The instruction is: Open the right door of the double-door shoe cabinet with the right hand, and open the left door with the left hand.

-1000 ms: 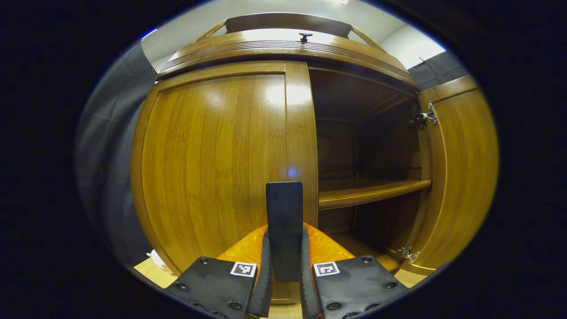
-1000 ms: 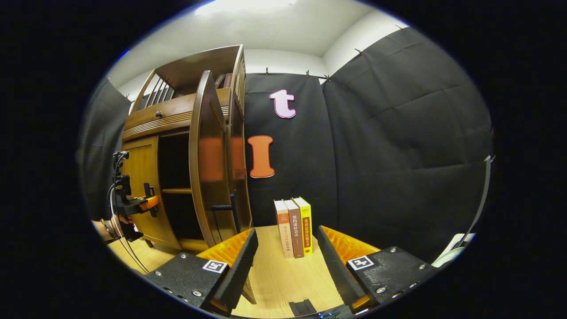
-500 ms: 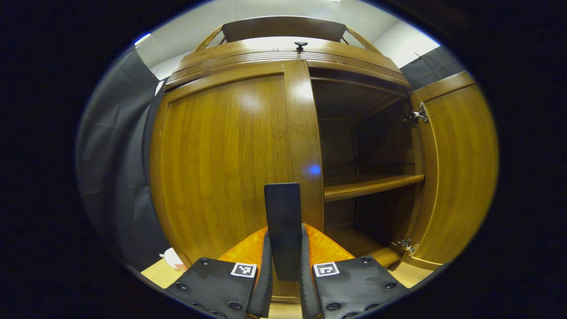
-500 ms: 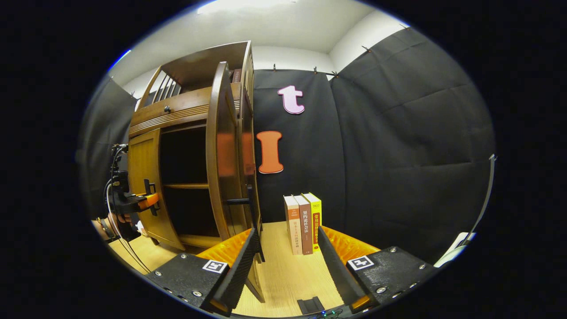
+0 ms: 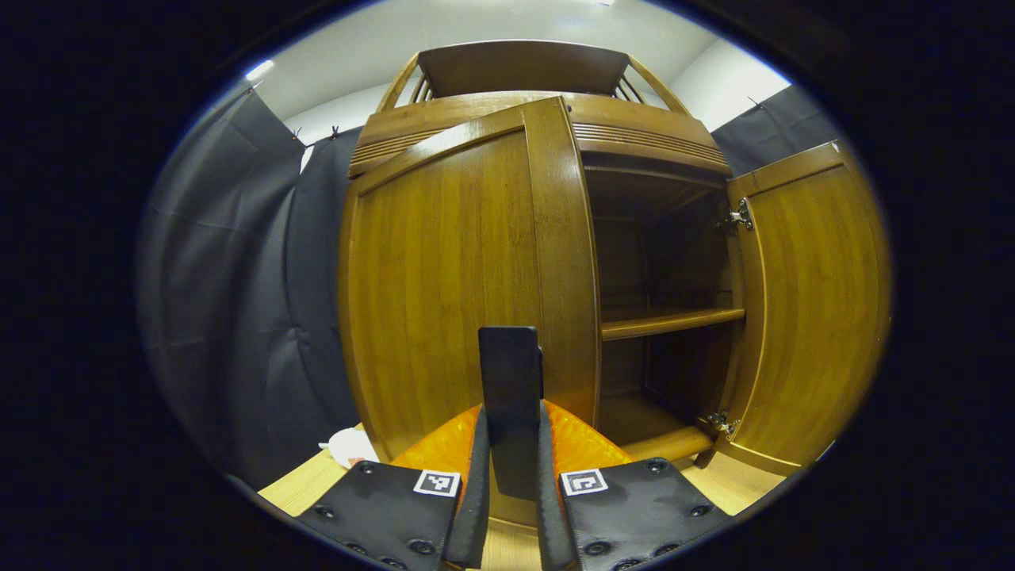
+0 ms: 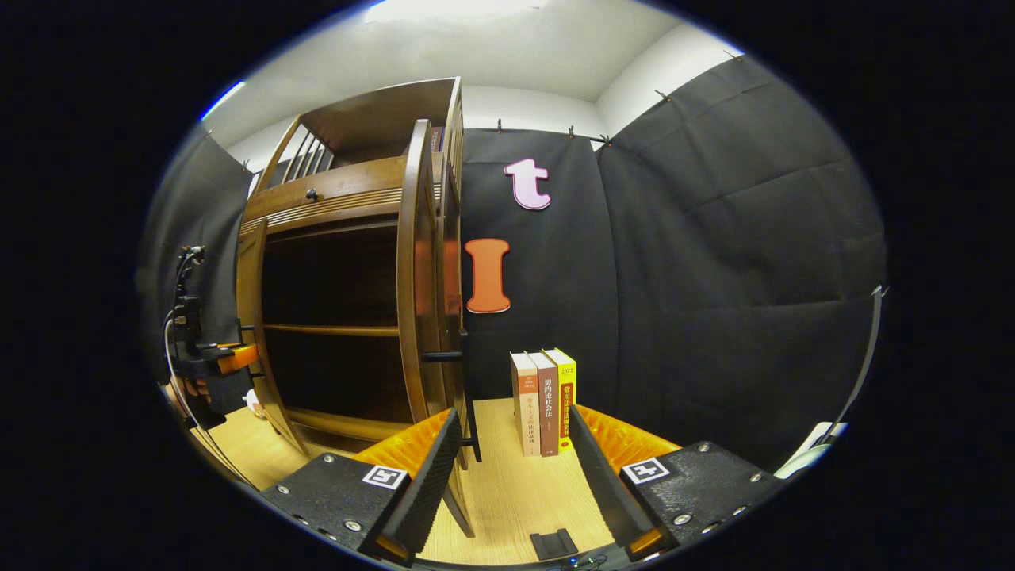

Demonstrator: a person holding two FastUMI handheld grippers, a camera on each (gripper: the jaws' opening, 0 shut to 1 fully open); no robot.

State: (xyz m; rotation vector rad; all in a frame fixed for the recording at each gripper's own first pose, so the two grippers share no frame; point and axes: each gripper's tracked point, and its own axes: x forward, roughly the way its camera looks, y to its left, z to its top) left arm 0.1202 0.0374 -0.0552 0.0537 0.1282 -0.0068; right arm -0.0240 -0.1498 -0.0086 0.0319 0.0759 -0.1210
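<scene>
left gripper (image 5: 511,484) pinching door handle (image 5: 511,373) | right gripper (image 6: 511,492) fingers spread | wooden floor (image 6: 507,484), black-cloth walls (image 6: 714,277)

- Bright overhead light washes the ceiling (image 6: 476,47) white in both views.
- The cabinet interior (image 5: 658,262) stays dim and shadowed.
- Soft sheen lies on the left door (image 5: 468,262).
- Fisheye distortion bows straight edges near the rims.
- Focus is sharp throughout.
</scene>
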